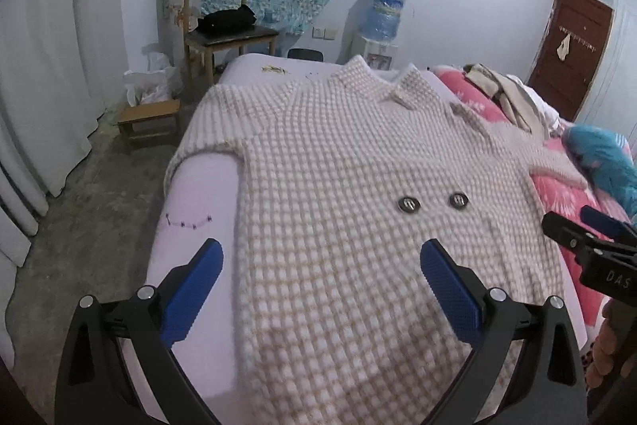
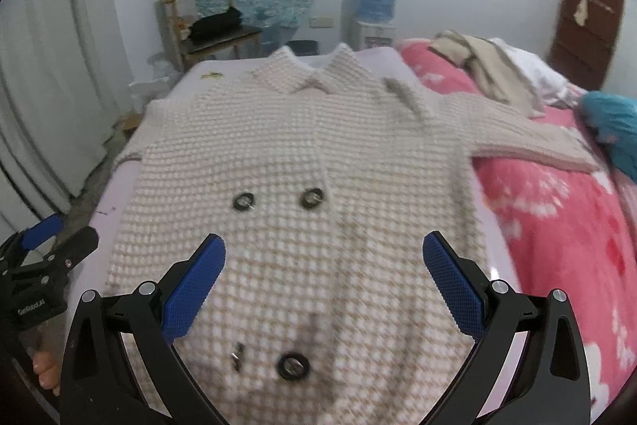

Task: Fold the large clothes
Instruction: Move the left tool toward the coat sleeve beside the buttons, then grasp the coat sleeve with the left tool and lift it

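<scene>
— What have I got in front of me?

— You're in a bedroom, standing over a bed (image 1: 199, 186) with a pale lilac sheet; a pink floral quilt (image 2: 557, 226) lies along its right side, a wooden chair (image 1: 223, 26) and a water dispenser (image 1: 380, 22) stand by the far wall. The coat (image 1: 338, 186), a thick cream waffle-knit with dark buttons (image 2: 312, 197), lies face up and spread flat on the sheet, collar away from you. Its right sleeve (image 2: 529, 150) reaches out onto the quilt; the other sleeve bends down along the left side.

— And my tools?

— Your left gripper (image 1: 320, 285) has its blue pads spread wide, holding nothing, above the lower left front. Your right gripper (image 2: 324, 285) is just as wide and empty, above the lower front near the buttons.

— How will it handle?

— I'd judge it heavy and soft: it should sag and drag on the sheet rather than slide, and the bulky knit will fill your jaws fast. Take a deep bite at a sleeve cuff or a shoulder seam, a single layer, clear of the buttons. The right sleeve looks like your sensible first fold.
</scene>
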{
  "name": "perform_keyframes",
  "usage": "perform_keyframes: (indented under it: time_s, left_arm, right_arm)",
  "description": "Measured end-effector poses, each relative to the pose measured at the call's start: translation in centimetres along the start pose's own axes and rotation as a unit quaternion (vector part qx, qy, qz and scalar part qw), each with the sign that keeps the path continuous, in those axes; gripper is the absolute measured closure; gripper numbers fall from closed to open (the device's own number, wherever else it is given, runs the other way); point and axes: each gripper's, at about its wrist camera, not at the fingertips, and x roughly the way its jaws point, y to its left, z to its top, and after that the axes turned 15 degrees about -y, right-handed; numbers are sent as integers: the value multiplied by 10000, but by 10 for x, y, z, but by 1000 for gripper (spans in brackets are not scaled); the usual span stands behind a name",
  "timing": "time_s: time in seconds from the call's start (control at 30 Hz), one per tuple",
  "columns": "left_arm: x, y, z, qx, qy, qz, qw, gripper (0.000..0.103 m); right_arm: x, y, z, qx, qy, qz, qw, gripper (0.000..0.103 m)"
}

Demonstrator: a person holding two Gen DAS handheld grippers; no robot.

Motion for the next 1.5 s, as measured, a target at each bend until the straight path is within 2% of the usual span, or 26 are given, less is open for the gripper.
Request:
perform_keyframes:
  time_s: [0.1,0.17,0.33,0.43,0.53,0.6,0.7,0.77,0.8,0.87,0.9,0.93,0.97,1.0,1.07,1.13,1.2,1.23,1.3,1.37,1.43,1.5]
  left_arm:
    - [9,20,10,-408,-2,-203,9990,5]
    - [14,36,17,-612,-34,-169,9980,5]
    - [31,89,37,-1127,-49,355,9930,5]
    - [44,122,41,-1497,-39,458,9877,5]
    - [62,156,38,-1958,103,521,9792,5]
    - [77,180,31,-2530,265,402,9663,6]
    - [102,217,14,-3596,483,73,9318,9]
    - [117,238,1,-4256,586,-65,9030,10]
    - [123,247,-6,-4563,626,-158,8875,10]
    - [141,268,-24,-5264,774,-349,8460,10]
    - [146,274,-30,-5470,846,-355,8321,10]
    - [155,281,-40,-5738,942,-390,8126,10]
    - [161,285,-46,-5899,1022,-421,7998,10]
    - [169,290,-55,-6098,1125,-446,7833,10]
    - [181,297,-65,-6329,1242,-535,7623,10]
    - [193,304,-76,-6614,1326,-663,7352,9]
    - [204,314,-87,-6843,1319,-759,7131,9]
    - [213,320,-94,-7044,1302,-820,6930,9]
    - [227,326,-104,-7270,1312,-839,6687,9]
    - [243,328,-109,-7367,1418,-821,6561,9]
    - [256,327,-114,-7392,1579,-847,6492,9]
    - [266,327,-114,-7405,1625,-831,6468,10]
  right_arm:
    - [19,4,9,165,112,404,9990,8]
    - [30,10,13,159,223,480,9985,8]
    - [58,26,12,95,445,713,9964,8]
    - [74,33,11,62,585,873,9944,8]
    - [86,40,9,-26,647,914,9937,8]
    - [92,42,8,-55,690,936,9932,8]
    - [101,42,6,-54,767,938,9926,8]
    - [107,40,5,-37,836,913,9923,8]
    - [110,40,4,-24,872,900,9921,8]
    - [115,39,2,-9,921,861,9920,8]
    - [115,38,2,-3,937,849,9920,8]
    - [118,37,1,11,961,834,9919,8]
    - [118,37,0,22,974,825,9918,8]
    - [119,38,-1,30,994,815,9917,8]
    - [122,39,-2,33,1026,797,9915,8]
    - [125,40,-3,35,1055,778,9914,8]
    - [127,41,-4,45,1086,758,9912,8]
    - [129,41,-4,42,1092,732,9913,8]
    - [132,41,-5,49,1115,710,9912,8]
    - [134,40,-6,53,1136,693,9911,8]
    - [135,40,-6,57,1141,668,9912,8]
    - [137,38,-7,68,1144,630,9914,8]
